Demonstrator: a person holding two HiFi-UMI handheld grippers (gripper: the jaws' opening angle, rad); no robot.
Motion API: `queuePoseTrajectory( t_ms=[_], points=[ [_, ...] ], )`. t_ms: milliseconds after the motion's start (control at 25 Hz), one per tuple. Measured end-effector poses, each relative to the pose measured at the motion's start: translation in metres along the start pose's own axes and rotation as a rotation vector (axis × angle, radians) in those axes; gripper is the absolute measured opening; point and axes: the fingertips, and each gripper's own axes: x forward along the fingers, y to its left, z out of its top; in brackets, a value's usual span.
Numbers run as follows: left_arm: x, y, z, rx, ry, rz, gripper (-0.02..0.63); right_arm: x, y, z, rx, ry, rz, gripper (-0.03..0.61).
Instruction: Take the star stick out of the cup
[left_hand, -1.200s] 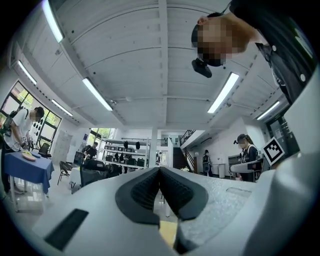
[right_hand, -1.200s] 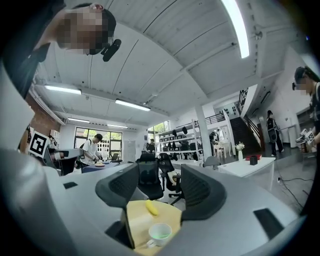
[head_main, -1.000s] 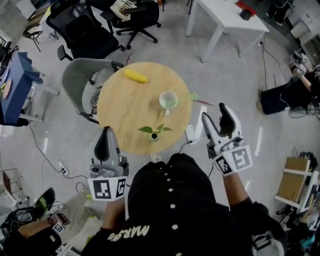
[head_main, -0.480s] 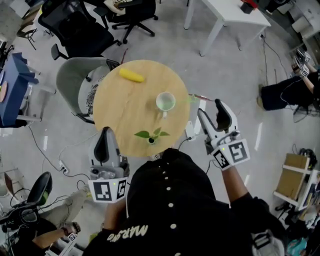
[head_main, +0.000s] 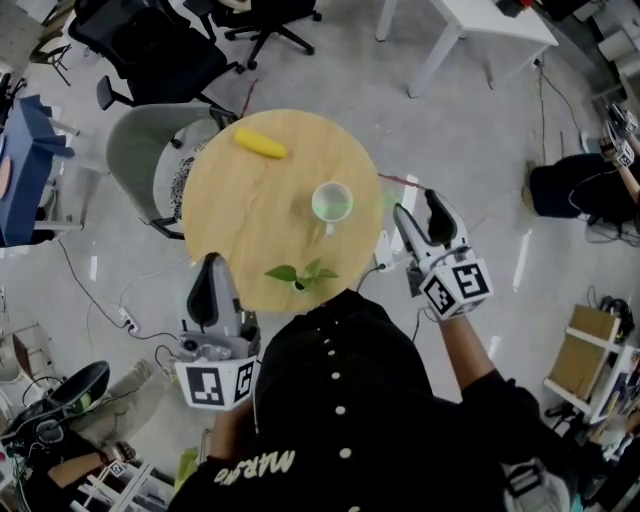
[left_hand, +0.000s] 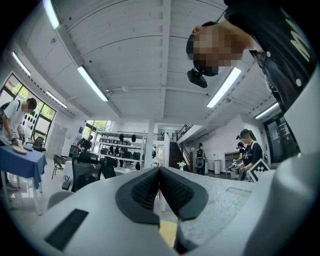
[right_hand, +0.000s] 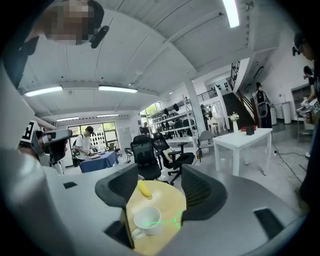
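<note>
Pale wood marks the round table (head_main: 240, 225), with the white cup (head_main: 332, 202) standing right of its middle. The right gripper (head_main: 420, 215) hangs off the table's right edge, apart from the cup, jaws spread wide with nothing between them; its own view looks through the gap at the cup. The left gripper (head_main: 210, 268) sits below the table's near edge, jaws pressed together and empty, pointing away into the room. The green star stick (right_hand: 162, 221) leans in the cup, its end poking out over the rim. By my reading nothing is done yet: reaching, gripping and lifting all remain.
</note>
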Motion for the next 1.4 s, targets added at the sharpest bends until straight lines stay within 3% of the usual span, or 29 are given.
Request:
queuePoseTrajectory(
  t_ms=[280, 560, 800, 920, 1000, 1200, 1280, 1400],
  points=[
    [0.013, 0.006, -0.028, -0.007, 0.064, 0.017, 0.003, 0.028, -0.040, -0.090, 0.340, 0.020, -0.092, 0.238],
    [0.025, 0.017, -0.049, -0.005, 0.107, 0.040, 0.003, 0.046, -0.046, -0.161, 0.535, 0.066, -0.118, 0.239],
    [0.028, 0.025, -0.065, -0.005, 0.151, 0.064, 0.003, 0.067, -0.035, -0.185, 0.590, 0.099, -0.054, 0.220],
    [0.028, 0.026, -0.070, -0.001, 0.168, 0.068, 0.003, 0.076, -0.031, -0.195, 0.622, 0.109, -0.032, 0.130],
    [0.028, 0.027, -0.071, 0.001, 0.173, 0.071, 0.003, 0.083, -0.027, -0.195, 0.618, 0.099, -0.011, 0.110],
    [0.026, 0.034, -0.074, -0.001, 0.187, 0.092, 0.003, 0.089, -0.030, -0.205, 0.619, 0.115, -0.029, 0.099],
    [0.024, 0.036, -0.075, 0.000, 0.190, 0.099, 0.003, 0.092, -0.029, -0.205, 0.610, 0.116, -0.034, 0.041],
    [0.022, 0.036, -0.075, 0.001, 0.191, 0.103, 0.003, 0.091, -0.030, -0.209, 0.604, 0.132, -0.053, 0.018]
  ],
)
